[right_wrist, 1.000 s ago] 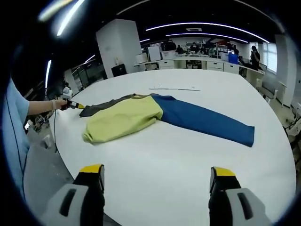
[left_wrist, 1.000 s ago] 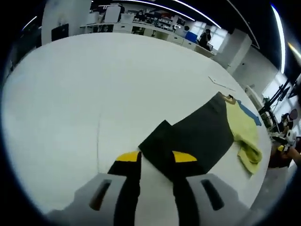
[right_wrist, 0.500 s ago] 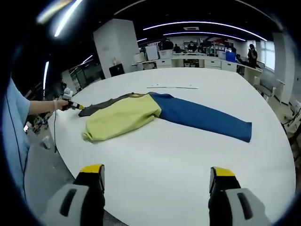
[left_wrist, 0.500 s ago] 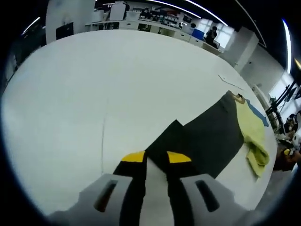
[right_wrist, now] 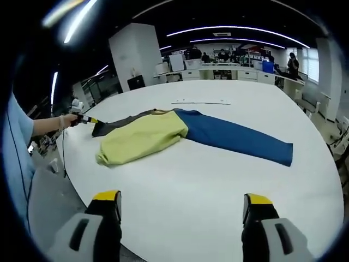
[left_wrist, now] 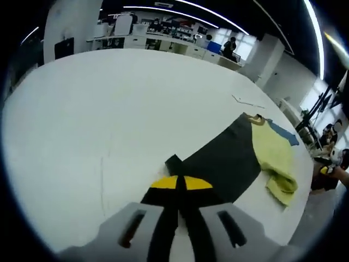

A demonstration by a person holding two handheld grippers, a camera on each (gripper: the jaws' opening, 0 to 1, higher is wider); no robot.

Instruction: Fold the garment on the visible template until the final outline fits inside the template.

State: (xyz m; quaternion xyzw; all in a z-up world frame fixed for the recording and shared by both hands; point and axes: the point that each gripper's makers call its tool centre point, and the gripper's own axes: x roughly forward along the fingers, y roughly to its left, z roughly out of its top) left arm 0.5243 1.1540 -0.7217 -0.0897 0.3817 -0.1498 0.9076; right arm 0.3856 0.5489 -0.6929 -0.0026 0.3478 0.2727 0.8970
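Observation:
A long-sleeved garment lies spread on a big white table (right_wrist: 218,180). Its body is yellow-green (right_wrist: 143,138), one sleeve is blue (right_wrist: 240,141), the other sleeve is dark grey (left_wrist: 221,161). In the left gripper view my left gripper (left_wrist: 181,183) is shut on the cuff end of the dark grey sleeve, whose corner (left_wrist: 173,162) sticks up just past the yellow tips. The right gripper view shows that same gripper (right_wrist: 86,119) far left, held by a hand. My right gripper (right_wrist: 182,203) stands open above bare table, well short of the garment.
Thin lines (left_wrist: 102,174) are marked on the table by the left gripper. A thin marked strip (right_wrist: 200,102) lies beyond the garment's collar. The table's edge (right_wrist: 68,180) runs close on the left of the right gripper view, with a person's blue sleeve (right_wrist: 13,142) there. Desks and people stand far behind.
My left gripper's jaws have closed from open onto the dark grey sleeve's cuff. The right gripper has stayed still and open.

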